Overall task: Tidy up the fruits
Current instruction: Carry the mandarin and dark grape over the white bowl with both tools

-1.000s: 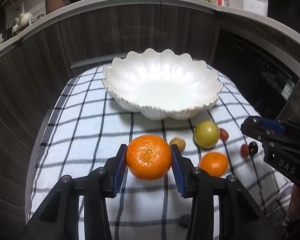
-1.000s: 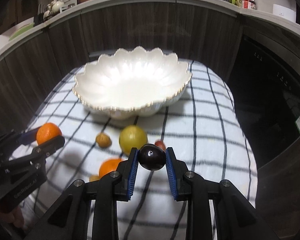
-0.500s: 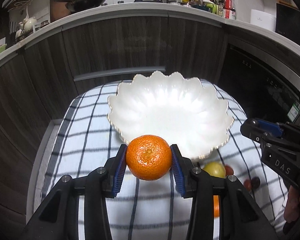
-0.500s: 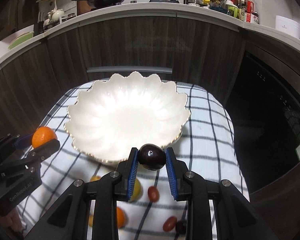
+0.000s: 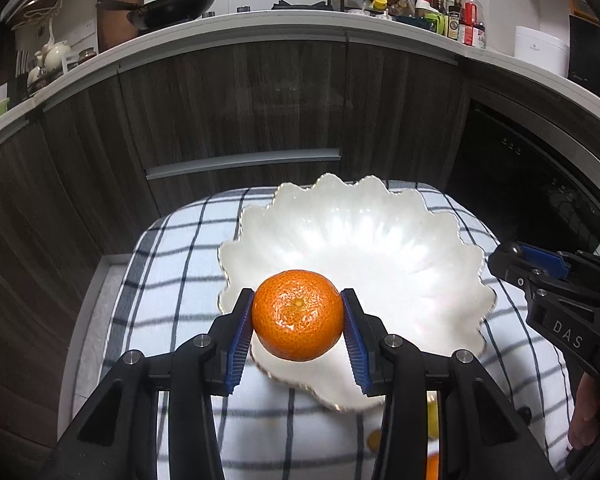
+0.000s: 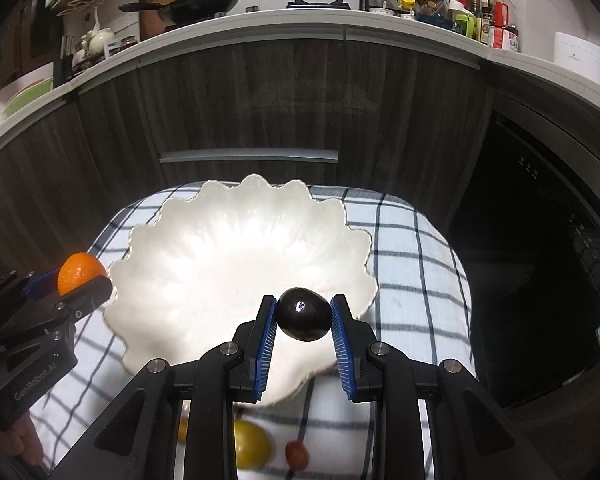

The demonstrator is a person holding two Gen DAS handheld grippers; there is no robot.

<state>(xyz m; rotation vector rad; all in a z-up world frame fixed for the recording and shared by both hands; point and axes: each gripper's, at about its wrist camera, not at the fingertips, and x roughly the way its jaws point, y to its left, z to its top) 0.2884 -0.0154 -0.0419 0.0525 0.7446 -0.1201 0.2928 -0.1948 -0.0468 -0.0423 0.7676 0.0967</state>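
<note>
— Jaws first: how are they set, left to right?

— On the left gripper (image 5: 298, 322) they are pinched on a mandarin (image 5: 298, 315); on the right gripper (image 6: 303, 316) they are pressed against a dark plum (image 6: 303, 314). Both fruits are held clear of the cloth.

— What has changed?

— A second ago both fruits were being carried above the near cloth, short of the scalloped white bowl (image 5: 380, 248). Now each is seen over the near part of the bowl's hollow, the mandarin towards the left, the plum towards the right. The carry is judged nearly done; release into the bowl is what remains.

— And the rest of the fruit?

— A yellow fruit (image 6: 252, 444) and a small red one (image 6: 296, 454) are left on the near cloth, so more trips are expected.

— The surface and the room?

— The table is covered by a white cloth with dark checks (image 6: 412, 256). Beyond it, dark wood cabinets (image 5: 236, 104) are seen under a pale worktop (image 5: 260, 28) carrying a black pan (image 5: 180, 6) on the left and bottles (image 5: 460, 20) on the right.
</note>
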